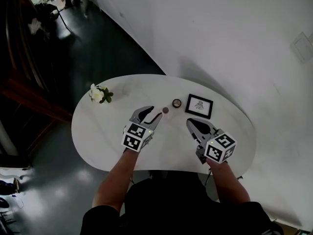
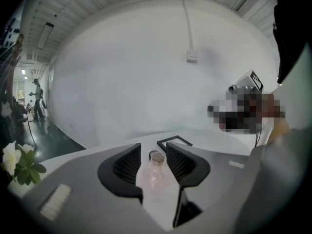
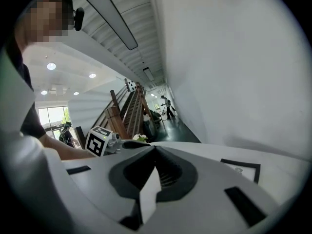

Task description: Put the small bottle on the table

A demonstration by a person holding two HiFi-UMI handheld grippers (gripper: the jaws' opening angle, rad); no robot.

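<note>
Two grippers sit low in the head view, at the near edge of the white, bean-shaped surface (image 1: 98,131). The left gripper (image 1: 150,114) has its jaws spread wide. In its own view the small bottle (image 2: 156,172) stands in the gap between them, out toward the tips, clear-bodied with its cap uppermost. Its long axis looks upright, and it appears to rest on the surface with neither pad pressing on it. From above, the cap shows just off the tip of that gripper's right-hand jaw, up and to the right of it.

The left gripper is plainly the nearer one. Any withdrawal should probably run straight back along the line of the jaws, toward the bottom of the frame, since a sideways drift could tip a bottle this light.

The right gripper (image 1: 199,126), lower right of centre, has its jaws pressed together on nothing and lies well apart from the bottle.

Just beyond the bottle is a small dark ring (image 1: 176,103), then a black-framed picture (image 1: 199,105) lying flat. A white flower (image 1: 99,94) lies at the surface's far left end. Behind curves a white wall (image 1: 220,33), with a dark glossy floor (image 1: 98,48) at upper left.
</note>
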